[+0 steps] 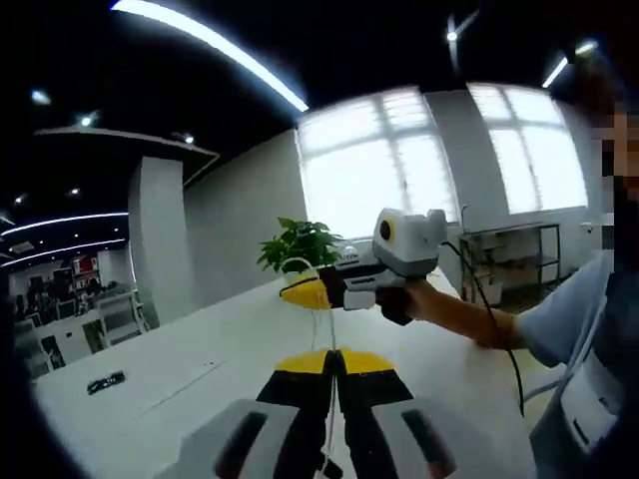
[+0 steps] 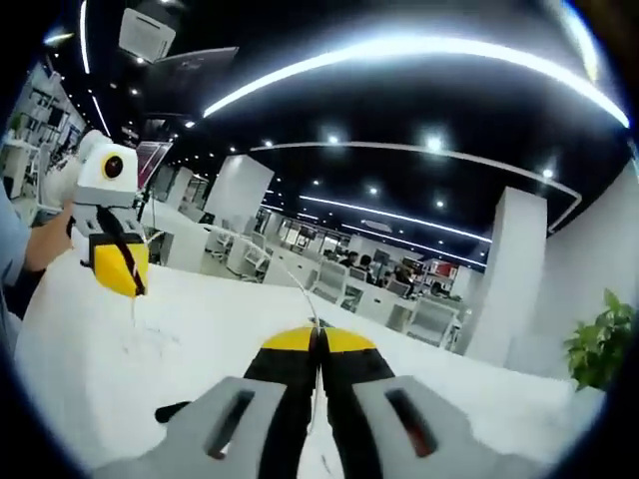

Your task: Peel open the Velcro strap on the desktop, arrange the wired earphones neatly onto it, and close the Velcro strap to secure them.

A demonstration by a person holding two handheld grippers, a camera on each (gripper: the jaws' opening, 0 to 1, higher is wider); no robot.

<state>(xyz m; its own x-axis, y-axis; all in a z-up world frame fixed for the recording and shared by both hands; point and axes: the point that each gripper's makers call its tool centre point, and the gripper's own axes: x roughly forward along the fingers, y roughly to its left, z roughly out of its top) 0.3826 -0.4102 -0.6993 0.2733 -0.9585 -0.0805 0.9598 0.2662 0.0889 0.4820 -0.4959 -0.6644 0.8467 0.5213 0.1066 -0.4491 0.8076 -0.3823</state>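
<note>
We hold thin white earphone cable (image 1: 329, 419) pinched in both closed hand-held grippers, left (image 1: 334, 361) and right (image 2: 319, 339), above worktop (image 1: 180, 369). Keep loops even, lower onto black strap (image 1: 105, 382).

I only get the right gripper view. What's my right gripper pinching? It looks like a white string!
Observer: The left gripper view shows it from the side. The right gripper is shut on a thin white wire that loops above its yellow tips.
Operator: Where's the strap?
Observer: A small black thing, likely the strap, lies flat on the table, off to one side.
Operator: What's behind me?
Observer: Big bright windows and a metal rack.
</note>
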